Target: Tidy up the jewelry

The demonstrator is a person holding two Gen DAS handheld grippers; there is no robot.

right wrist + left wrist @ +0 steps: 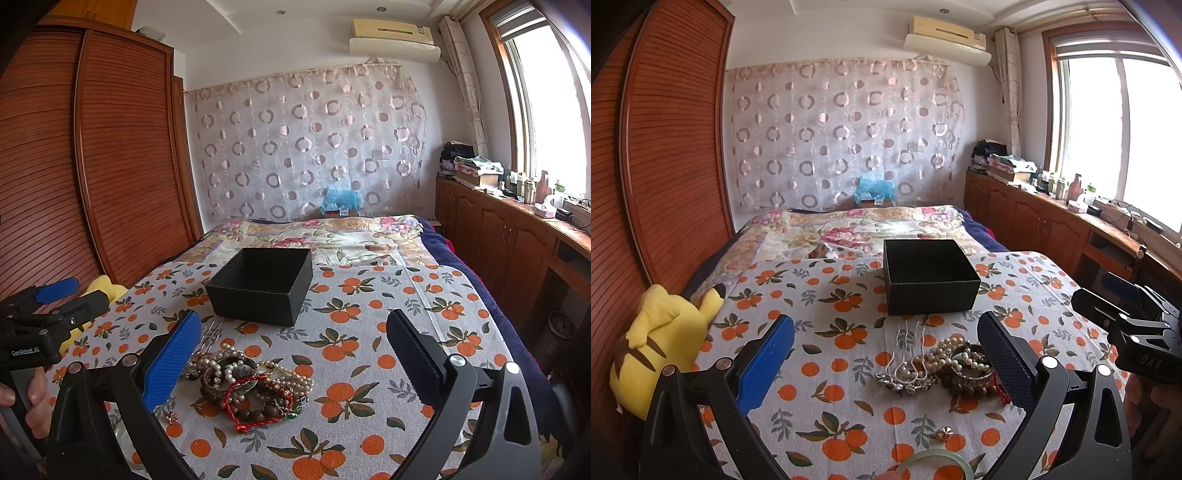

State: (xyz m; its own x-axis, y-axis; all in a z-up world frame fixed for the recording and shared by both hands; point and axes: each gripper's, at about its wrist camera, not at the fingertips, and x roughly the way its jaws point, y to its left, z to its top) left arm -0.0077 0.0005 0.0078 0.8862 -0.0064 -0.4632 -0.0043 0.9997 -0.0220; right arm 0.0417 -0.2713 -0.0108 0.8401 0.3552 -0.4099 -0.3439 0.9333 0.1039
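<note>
- Both tongs, left gripper (886,354) and right gripper (293,354), are gaping wide, holding nothing.
- Jewelry pile (247,384) is lying on the orange-print cloth (369,354), between the left gripper's fingers.
- Black box (929,275) is sitting open just beyond the pile.

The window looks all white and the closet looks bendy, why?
Left wrist view: the window is blown out by daylight, so nothing outside shows; right wrist view: the same glare at the window. Both views: the fisheye lens bows the closet into a curve.
</note>
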